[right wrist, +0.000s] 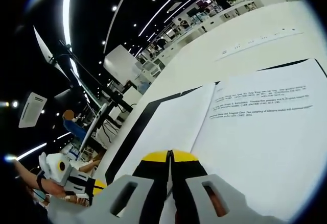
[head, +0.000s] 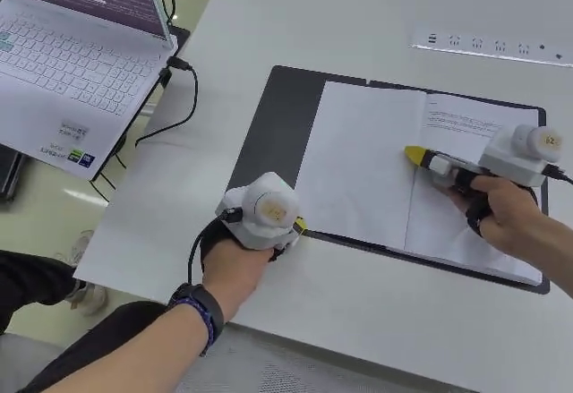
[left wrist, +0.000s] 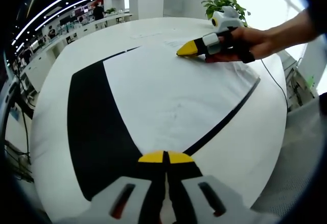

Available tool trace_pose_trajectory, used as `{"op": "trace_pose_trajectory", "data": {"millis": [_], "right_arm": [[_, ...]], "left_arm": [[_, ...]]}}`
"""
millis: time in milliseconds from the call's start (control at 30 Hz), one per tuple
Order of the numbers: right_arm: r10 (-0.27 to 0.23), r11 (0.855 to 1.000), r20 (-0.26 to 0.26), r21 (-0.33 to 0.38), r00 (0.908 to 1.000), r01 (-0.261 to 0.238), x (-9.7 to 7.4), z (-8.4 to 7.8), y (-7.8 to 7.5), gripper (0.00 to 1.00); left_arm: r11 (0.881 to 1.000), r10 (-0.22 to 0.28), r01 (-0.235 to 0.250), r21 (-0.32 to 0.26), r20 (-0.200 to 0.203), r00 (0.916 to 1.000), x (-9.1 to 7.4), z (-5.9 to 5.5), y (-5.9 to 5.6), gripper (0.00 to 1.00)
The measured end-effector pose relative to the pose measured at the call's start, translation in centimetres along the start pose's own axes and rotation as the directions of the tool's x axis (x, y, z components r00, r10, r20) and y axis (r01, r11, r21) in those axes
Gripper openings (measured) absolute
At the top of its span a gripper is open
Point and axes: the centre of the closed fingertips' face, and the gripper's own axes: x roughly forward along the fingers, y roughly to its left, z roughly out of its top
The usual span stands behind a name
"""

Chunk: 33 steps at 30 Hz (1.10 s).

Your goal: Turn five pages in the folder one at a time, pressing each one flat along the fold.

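Note:
A black folder (head: pixel 277 115) lies open on the white table, with a blank white page (head: pixel 358 165) turned onto its left half and a printed page (head: pixel 466 124) on the right. My right gripper (head: pixel 416 156) is shut, its yellow tips resting on the paper at the fold (right wrist: pixel 196 132). My left gripper (head: pixel 298 226) is shut at the folder's near edge, tips down on the black cover (left wrist: pixel 92 132) beside the blank page (left wrist: pixel 168 91). In the left gripper view the right gripper (left wrist: pixel 185 50) rests across the page.
An open laptop (head: pixel 72 62) sits at the far left, with black cables (head: pixel 183 98) trailing off the table edge. A white power strip (head: pixel 492 46) lies at the back right. The table edge (head: pixel 161 281) runs close under my left hand.

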Motion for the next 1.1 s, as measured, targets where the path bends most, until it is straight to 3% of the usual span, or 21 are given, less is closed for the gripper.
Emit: {"op": "trace_pose_trajectory", "data": {"millis": [233, 633, 733, 900, 1100], "right_arm": [[-0.03, 1.0, 0.005, -0.001, 0.9995, 0.03, 1.3, 1.4, -1.0, 0.0], [-0.057, 0.998, 0.031, -0.011, 0.9979, 0.057, 2.8, 3.3, -1.3, 0.0], [-0.066, 0.998, 0.034, -0.012, 0.9972, 0.067, 3.4, 3.9, -2.1, 0.0], [-0.082, 0.997, 0.052, 0.007, 0.9953, 0.081, 4.4, 5.1, -3.6, 0.0], [-0.084, 0.995, 0.091, 0.068, 0.9923, 0.078, 4.8, 5.8, -4.2, 0.0]], "left_arm": [[1.0, 0.001, -0.001, -0.007, 0.002, 1.0, -0.2, 0.0, -0.1, 0.0], [1.0, -0.004, 0.004, -0.018, 0.001, 1.0, -0.2, 0.0, -0.1, 0.0], [1.0, -0.005, 0.005, -0.019, 0.001, 1.0, -0.2, 0.0, -0.1, 0.0], [1.0, -0.005, 0.005, -0.022, 0.004, 1.0, -0.2, 0.0, 0.0, 0.0], [0.999, -0.006, 0.007, -0.038, 0.005, 1.0, -0.2, 0.0, 0.0, 0.0]]}}
